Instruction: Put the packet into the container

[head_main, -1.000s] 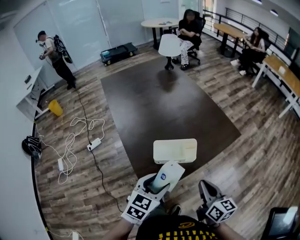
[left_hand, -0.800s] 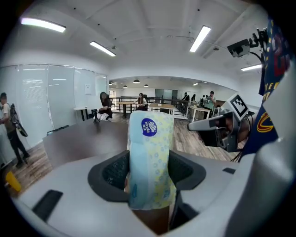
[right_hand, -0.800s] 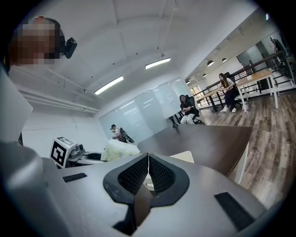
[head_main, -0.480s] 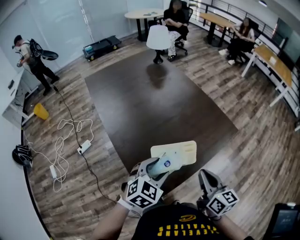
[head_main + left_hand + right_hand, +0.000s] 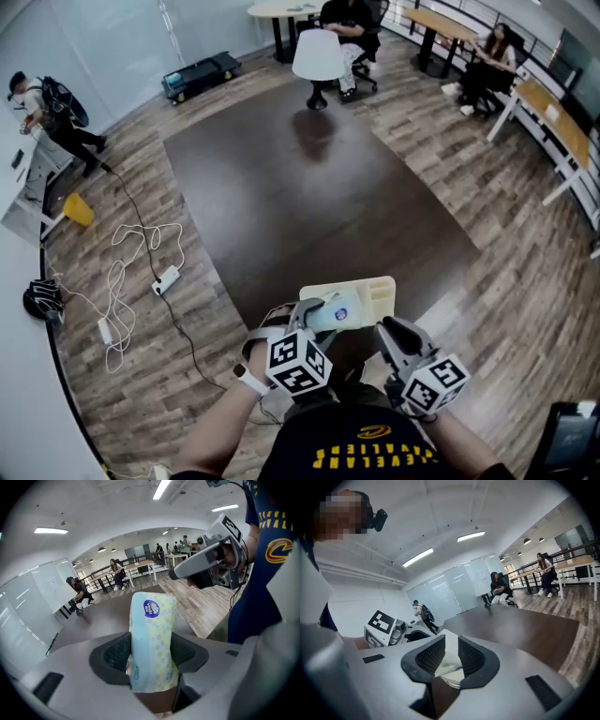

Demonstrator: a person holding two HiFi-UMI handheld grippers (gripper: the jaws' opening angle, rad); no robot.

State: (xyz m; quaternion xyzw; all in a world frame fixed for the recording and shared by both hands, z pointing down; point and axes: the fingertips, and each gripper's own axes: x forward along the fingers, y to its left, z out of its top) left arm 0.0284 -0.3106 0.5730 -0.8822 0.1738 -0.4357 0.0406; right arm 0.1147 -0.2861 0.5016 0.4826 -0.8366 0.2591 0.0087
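The packet [image 5: 339, 309] is pale blue and yellow with a dark blue round label. My left gripper [image 5: 319, 321] is shut on it and holds it over the near left part of the cream container [image 5: 380, 292]. In the left gripper view the packet [image 5: 152, 639] stands upright between the pads, gripped at its lower half by the left gripper [image 5: 151, 654]. My right gripper [image 5: 389, 330] is just in front of the container's right side. The right gripper [image 5: 446, 656] has its jaws opening, a narrow gap between them. Something pale shows through the gap; the pads do not press it.
The container sits at the near edge of a large dark brown surface [image 5: 309, 187]. White cables and a power strip [image 5: 167, 277] lie on the wooden floor at left. People sit at tables [image 5: 539, 98] far back. A dark device [image 5: 565, 441] is at the lower right.
My left gripper has carried the packet forward and over the container. The right gripper has moved up toward the container's front. The head view has tilted lower.
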